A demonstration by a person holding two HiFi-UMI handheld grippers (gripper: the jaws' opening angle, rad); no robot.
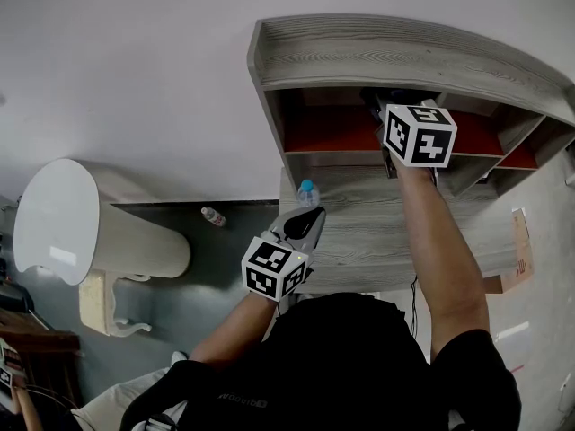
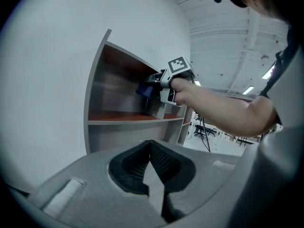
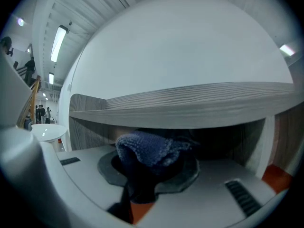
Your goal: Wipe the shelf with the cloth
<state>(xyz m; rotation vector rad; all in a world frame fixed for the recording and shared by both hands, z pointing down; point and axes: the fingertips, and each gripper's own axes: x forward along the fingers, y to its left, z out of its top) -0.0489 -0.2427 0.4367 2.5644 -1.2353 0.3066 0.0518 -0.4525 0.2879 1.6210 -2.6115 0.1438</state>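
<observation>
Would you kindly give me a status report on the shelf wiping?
Right tool shut on cloth, in top bay of shelf. Left tool shut, empty. Nothing seen blocking that bay.

The grey wood-grain wall shelf (image 1: 404, 48) has red-brown boards inside. The dark blue knitted cloth (image 3: 147, 148) shows a fine knit pattern. Beside the shelf, a small clear bottle (image 1: 308, 193) has a light blue cap.

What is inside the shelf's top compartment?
The right gripper, shut on a blue cloth, over the red-brown board. Gripper and cloth hide whatever lies behind them.
</observation>
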